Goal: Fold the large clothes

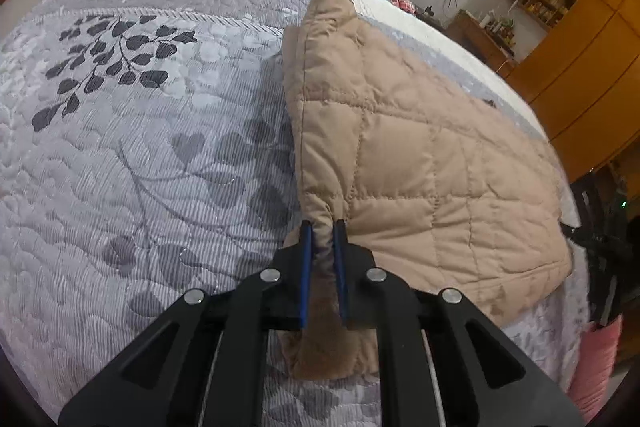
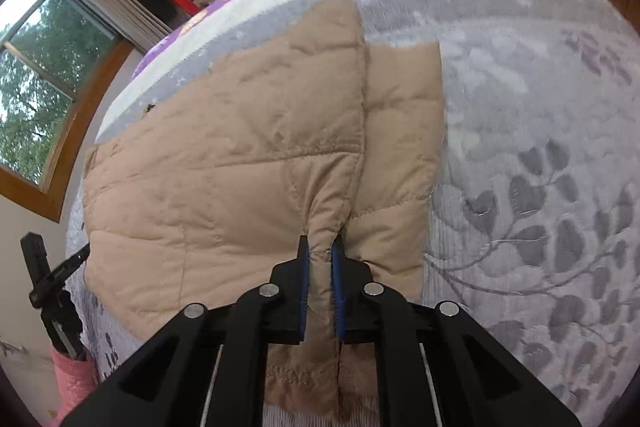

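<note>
The tan quilted padded jacket (image 1: 420, 155) lies spread on the bed, over a grey quilted bedspread with a dark leaf print (image 1: 140, 131), its near hem toward the person. Both tools have hold of it at that near edge. The left tool (image 1: 323, 239) is closed down on a bunched fold at the jacket's left edge, fabric pinched between its blue pads. The right tool (image 2: 319, 247) is likewise clamped on a gathered ridge of cloth, where one panel (image 2: 240, 155) overlaps a narrower strip (image 2: 404, 147).

The jacket looks soft, puffy and light: stitched into square pockets, with a smooth, slightly sheeny shell that is probably slippery. It should sag and billow rather than hold a crease, so a grip on a seam or hem, where layers are thick, is likely surest. The bedspread is ribbed and matte, and should give some friction.
</note>
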Demonstrator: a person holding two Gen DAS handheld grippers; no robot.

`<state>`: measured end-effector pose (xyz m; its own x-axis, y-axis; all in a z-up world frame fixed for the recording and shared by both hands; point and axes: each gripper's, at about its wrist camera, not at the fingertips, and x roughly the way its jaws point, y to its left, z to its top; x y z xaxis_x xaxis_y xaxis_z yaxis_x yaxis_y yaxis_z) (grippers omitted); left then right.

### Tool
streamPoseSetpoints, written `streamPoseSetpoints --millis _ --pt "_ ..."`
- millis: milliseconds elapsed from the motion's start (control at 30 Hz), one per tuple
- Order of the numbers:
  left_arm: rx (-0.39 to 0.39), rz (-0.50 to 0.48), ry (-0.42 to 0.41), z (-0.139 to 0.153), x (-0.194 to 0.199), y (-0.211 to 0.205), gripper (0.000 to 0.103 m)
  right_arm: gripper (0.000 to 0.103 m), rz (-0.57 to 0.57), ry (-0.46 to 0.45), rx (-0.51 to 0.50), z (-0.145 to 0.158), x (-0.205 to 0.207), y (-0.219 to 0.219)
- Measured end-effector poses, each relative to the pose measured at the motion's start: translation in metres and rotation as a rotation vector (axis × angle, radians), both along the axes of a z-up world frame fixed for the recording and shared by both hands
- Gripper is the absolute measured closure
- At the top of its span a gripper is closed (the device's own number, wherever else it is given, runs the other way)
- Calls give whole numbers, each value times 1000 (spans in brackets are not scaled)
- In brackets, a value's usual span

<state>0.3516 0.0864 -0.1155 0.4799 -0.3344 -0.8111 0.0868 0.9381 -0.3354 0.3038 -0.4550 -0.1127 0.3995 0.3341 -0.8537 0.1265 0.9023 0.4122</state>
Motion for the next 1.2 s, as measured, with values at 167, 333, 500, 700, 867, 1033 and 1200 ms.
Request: streamPoseSetpoints --millis 167,333,500,700,867,1033,1200 --pt "92 -1 -18 2 -1 -13 91 93 -8 -4 -21 1 3 3" --pt "105 45 -52 32 -11 -8 84 84 -61 -69 -129 35 -23 6" --pt "158 55 -169 70 -41 -18 86 83 -40 -159 -145 69 -59 27" --pt "123 -99 -172 75 -65 -82 86 83 85 -120 -106 62 -71 82" --pt "169 -137 -142 53 -63 -111 86 83 106 -105 -163 49 -72 106" --pt "203 -140 -70 20 -51 -108 86 85 100 -64 -151 26 -64 109" --pt "184 -145 -58 3 -49 -102 86 86 93 -46 -123 3 -55 108"
